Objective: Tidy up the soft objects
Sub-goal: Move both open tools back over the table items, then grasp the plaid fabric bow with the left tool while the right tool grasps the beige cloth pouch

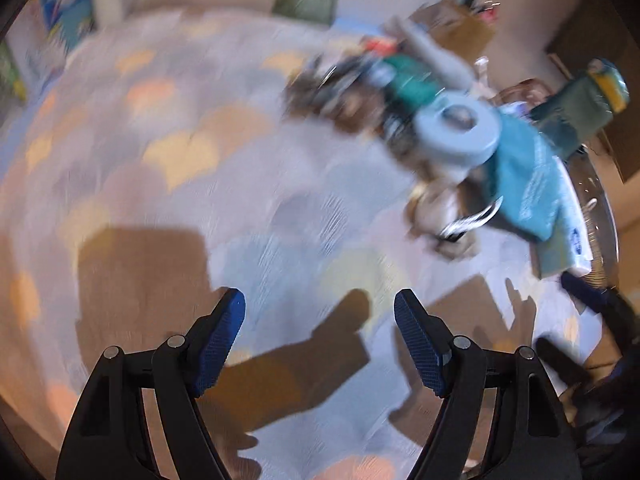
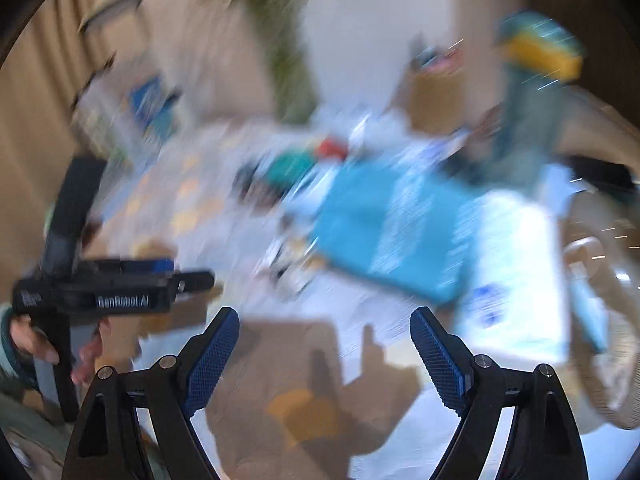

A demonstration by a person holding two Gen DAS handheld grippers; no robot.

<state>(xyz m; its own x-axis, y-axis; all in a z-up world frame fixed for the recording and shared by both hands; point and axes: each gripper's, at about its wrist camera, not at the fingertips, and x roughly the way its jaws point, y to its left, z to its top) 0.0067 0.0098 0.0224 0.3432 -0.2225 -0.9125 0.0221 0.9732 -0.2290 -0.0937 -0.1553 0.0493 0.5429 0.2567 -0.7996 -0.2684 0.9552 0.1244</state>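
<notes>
Black jaws, blue textured pads (image 1: 218, 344)

Pile of items (image 1: 400, 96): smeared by motion in my left wrist view; I can't name most pieces or see where one ends.
Teal cloth (image 2: 384, 216): blurred in my right wrist view; its print is unreadable and its edges run into pale sheets beside it.
Patterned cover (image 1: 200, 128): I see only streaked orange and grey patches.
Left gripper (image 2: 120, 292): blurred from the side; its fingers merge together.
Hand (image 2: 32, 340): cut off by the left edge.
Green and yellow object (image 2: 540, 48): too smeared to identify.
</notes>
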